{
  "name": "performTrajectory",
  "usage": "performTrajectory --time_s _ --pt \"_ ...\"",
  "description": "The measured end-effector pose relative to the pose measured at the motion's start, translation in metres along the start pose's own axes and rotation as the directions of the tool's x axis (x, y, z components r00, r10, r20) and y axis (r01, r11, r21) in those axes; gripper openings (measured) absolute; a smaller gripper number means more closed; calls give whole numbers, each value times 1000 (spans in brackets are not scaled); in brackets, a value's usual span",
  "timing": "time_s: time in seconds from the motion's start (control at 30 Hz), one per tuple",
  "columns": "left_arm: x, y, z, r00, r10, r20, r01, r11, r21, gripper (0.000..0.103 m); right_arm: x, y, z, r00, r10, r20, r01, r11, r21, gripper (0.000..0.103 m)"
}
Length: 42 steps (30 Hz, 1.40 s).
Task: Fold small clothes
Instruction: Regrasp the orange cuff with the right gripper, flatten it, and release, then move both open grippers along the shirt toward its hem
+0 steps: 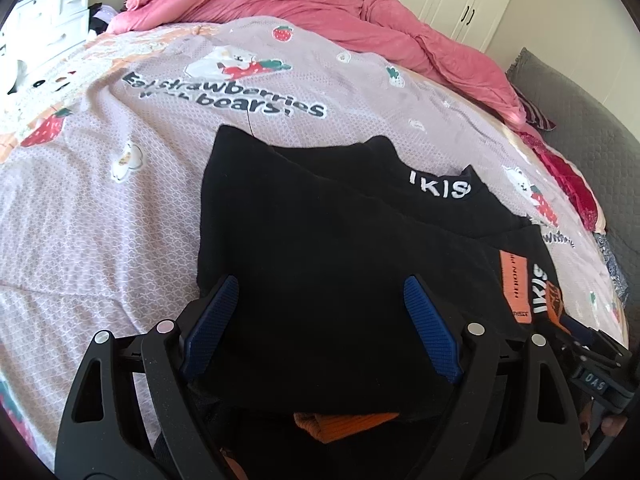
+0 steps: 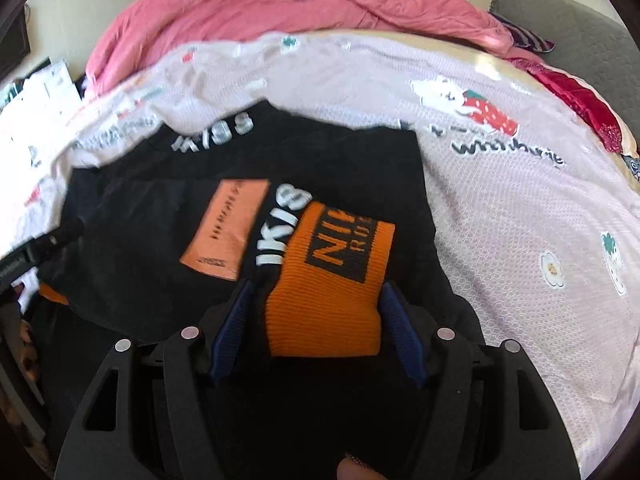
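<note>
On the lilac strawberry-print bedsheet (image 1: 120, 208) lies the folded black knit garment (image 1: 312, 240). Left gripper (image 1: 320, 320): fingers spread wide above it, released. Right gripper (image 2: 320, 328): fingers apart, flanking its orange ribbed cuff (image 2: 328, 292), grip undeterminable.

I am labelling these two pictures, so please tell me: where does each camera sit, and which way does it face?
Left wrist: sits on the left claw, looking forward over the black garment toward the pink duvet; both blue fingers show.
Right wrist: sits on the right claw, facing the orange cuff between its fingers; a fingertip shows below.
Shared: garment, orange patch, duvet, strawberry bedsheet.
</note>
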State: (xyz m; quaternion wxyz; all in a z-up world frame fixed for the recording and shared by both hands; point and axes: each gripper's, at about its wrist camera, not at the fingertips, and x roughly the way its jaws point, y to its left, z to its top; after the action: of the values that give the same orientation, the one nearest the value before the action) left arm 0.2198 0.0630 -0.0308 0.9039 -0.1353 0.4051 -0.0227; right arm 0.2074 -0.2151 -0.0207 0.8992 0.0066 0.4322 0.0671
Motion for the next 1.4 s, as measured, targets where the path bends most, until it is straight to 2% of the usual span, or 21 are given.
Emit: performTrajectory --time_s 0.2,0.4,0.7,0.9,0.97,1.13,1.23,1.4 --pt "-17 -4 -1 999 10 33 -11 999 32 78 -28 3 7 995 58 86 -59 998 5 65" --pt "-33 -14 -2 998 -14 61 10 998 68 78 -33 14 10 992 92 89 -90 996 -19 65" --pt "-38 -19 -5 997 -47 57 43 996 80 78 -34 31 7 990 121 78 -116 991 -61 65" --pt "-36 -23 -11 997 -74 11 73 993 96 77 -31 43 5 989 137 55 -131 986 -107 65" --pt "-33 -25 -15 998 -69 -14 70 991 117 71 -28 45 4 990 132 42 -127 985 -114 65" --pt "-25 -27 -28 997 -31 -74 42 987 153 69 -12 44 -4 995 102 -16 -104 989 -108 65" --pt "-24 -27 -32 996 -20 -85 34 986 165 69 -3 40 -9 995 82 -48 -86 992 -97 65" --pt "-23 -28 -32 996 -15 -86 29 985 172 69 -3 38 -12 995 84 -45 -88 992 -92 65"
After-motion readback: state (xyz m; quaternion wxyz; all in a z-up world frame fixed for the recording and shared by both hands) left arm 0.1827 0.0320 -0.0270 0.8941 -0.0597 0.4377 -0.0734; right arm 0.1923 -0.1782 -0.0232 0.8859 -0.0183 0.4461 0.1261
